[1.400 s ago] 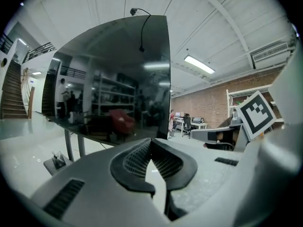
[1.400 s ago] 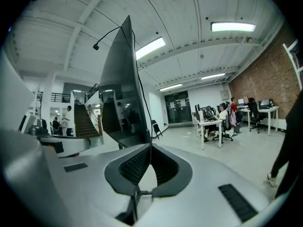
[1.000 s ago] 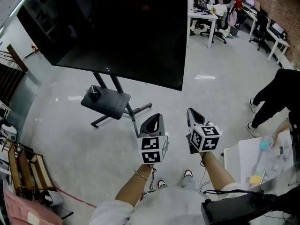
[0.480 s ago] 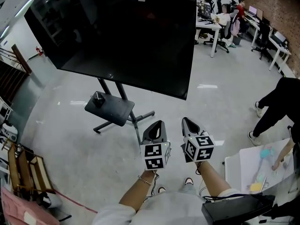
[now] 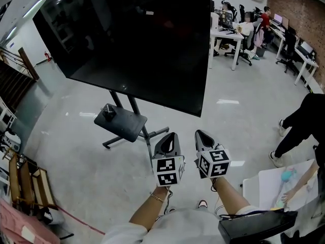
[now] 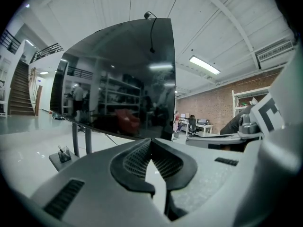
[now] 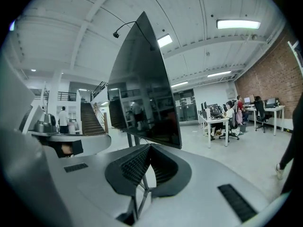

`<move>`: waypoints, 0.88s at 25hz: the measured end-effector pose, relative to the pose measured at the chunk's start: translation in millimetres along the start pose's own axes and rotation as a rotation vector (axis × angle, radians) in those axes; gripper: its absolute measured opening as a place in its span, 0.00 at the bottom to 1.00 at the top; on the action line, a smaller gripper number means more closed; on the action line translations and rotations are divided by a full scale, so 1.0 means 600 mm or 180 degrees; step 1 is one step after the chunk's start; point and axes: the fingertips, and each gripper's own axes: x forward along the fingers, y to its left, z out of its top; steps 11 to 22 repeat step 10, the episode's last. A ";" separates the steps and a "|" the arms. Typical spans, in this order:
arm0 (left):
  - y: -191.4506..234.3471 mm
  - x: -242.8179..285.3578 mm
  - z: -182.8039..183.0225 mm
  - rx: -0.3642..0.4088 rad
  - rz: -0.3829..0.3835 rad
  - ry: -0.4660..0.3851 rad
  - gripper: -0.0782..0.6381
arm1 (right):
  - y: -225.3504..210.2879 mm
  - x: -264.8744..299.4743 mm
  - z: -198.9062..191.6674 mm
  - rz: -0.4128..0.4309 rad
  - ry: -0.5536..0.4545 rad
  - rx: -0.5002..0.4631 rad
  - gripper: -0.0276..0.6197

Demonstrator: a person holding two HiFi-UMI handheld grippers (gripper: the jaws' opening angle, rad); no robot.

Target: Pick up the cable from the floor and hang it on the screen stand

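Open-plan loft office
People [image 5: 247, 25] are sitting at desks [image 5: 223, 33] along a brick wall [image 5: 297, 1] (stairs [image 7: 90, 117] rising behind)

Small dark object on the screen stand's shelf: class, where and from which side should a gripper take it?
Probably its upright sides, coming from above: the small dark object stands alone on the shelf, with nothing beside it to block the approach.

Bright overhead strip lights [image 7: 236, 24], glare on glossy floor [image 5: 227, 101], mirror-like screen [image 5: 137, 39], fisheye-warped edges
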 end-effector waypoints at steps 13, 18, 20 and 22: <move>-0.005 0.021 0.008 -0.0077 0.0120 0.0001 0.12 | -0.010 0.016 0.022 0.0134 0.0024 -0.0113 0.07; -0.005 0.021 0.008 -0.0077 0.0120 0.0001 0.12 | -0.010 0.016 0.022 0.0134 0.0024 -0.0113 0.07; -0.005 0.021 0.008 -0.0077 0.0120 0.0001 0.12 | -0.010 0.016 0.022 0.0134 0.0024 -0.0113 0.07; -0.005 0.021 0.008 -0.0077 0.0120 0.0001 0.12 | -0.010 0.016 0.022 0.0134 0.0024 -0.0113 0.07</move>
